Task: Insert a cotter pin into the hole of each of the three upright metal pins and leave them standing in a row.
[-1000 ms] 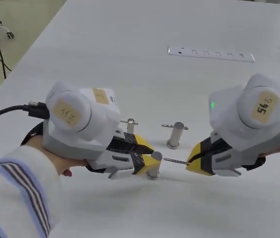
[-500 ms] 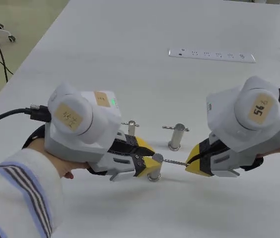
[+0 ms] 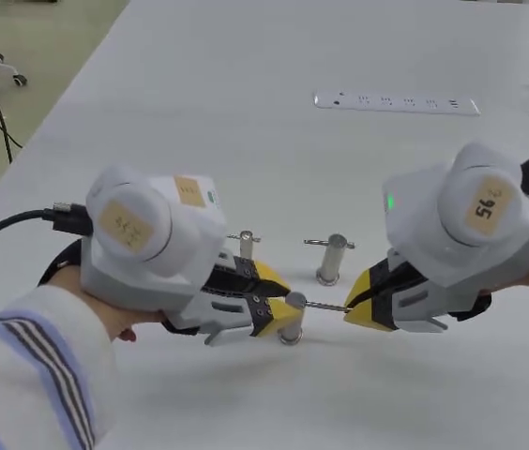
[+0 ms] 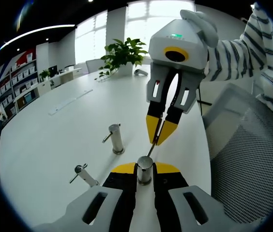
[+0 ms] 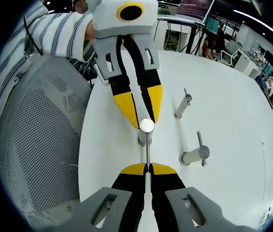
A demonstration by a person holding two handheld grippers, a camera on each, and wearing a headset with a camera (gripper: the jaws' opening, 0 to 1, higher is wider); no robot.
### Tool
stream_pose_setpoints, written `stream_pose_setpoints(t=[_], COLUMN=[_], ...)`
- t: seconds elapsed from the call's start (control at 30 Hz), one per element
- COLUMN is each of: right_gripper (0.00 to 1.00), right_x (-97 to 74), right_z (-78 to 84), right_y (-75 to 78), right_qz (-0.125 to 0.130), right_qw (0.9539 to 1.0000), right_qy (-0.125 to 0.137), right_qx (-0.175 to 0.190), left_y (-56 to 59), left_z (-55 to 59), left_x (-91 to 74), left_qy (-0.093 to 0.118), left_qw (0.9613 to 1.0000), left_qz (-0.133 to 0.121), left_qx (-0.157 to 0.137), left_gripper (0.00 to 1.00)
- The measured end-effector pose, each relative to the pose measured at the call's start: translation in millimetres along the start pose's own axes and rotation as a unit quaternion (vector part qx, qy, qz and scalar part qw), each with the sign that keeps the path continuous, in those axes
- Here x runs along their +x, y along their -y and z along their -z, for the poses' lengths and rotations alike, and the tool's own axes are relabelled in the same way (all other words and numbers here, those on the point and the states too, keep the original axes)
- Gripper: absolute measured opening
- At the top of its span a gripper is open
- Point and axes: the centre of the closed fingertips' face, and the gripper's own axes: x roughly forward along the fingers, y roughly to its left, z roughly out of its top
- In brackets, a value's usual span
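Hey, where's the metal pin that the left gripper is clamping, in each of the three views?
Head view: metal pin low centre, between the left gripper's yellow tips.
Left gripper view: bottom centre.
Right gripper view: near the centre.
Shared landmark: the cotter pin in the right gripper, pointing at it.

White table (image 3: 246, 112): three metal pins (image 3: 332, 258) upright, power strip (image 3: 396, 101) flat (far side).

Tight quarters at the bench: left gripper (image 3: 285, 302), clamped on the near pin (image 3: 294, 300), faces right gripper (image 3: 351, 307) nose to nose, a pinched cotter pin (image 3: 325, 305) bridging the gap. Middle pin (image 3: 330, 261) and far pin (image 3: 246, 246) block just behind. Beyond, the table (image 3: 246, 141) lies open to the power strip (image 3: 396, 101).
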Motion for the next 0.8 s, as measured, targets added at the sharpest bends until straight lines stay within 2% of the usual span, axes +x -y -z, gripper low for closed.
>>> stream_pose_setpoints(t=[0.07,0.1,0.17,0.47,0.6,0.8], right_gripper=[0.0,0.0,0.0,0.0,0.0,0.0], right_x=[-1.8,-3.3,-2.5,4.9,9.1,11.1], right_z=[-3.6,-9.1,-7.9,-27.8,-33.5,-30.8], right_y=[1.2,0.3,1.2,-6.0,-5.0,-3.6], right_qz=[0.001,-0.005,-0.005,-0.024,-0.029,-0.036], right_qw=[1.0,0.9997,0.9998,0.9983,0.998,0.9969], right_qy=[0.009,0.024,0.019,0.05,0.056,0.062], right_qx=[-0.004,0.011,0.007,0.015,0.0,-0.032], left_y=[0.0,-0.2,-0.1,1.7,2.1,2.3], left_z=[0.1,0.1,0.3,0.1,0.1,0.8], left_x=[-0.1,0.1,0.0,-1.3,-1.6,-2.6], left_qy=[-0.001,-0.001,-0.002,-0.003,-0.006,-0.007], left_qw=[1.0,1.0,1.0,1.0,1.0,1.0], left_qz=[0.0,-0.001,-0.001,-0.001,0.0,0.001], left_qx=[0.0,0.0,0.001,-0.001,0.001,0.005], left_gripper=[0.09,0.09,0.09,0.08,0.08,0.08])
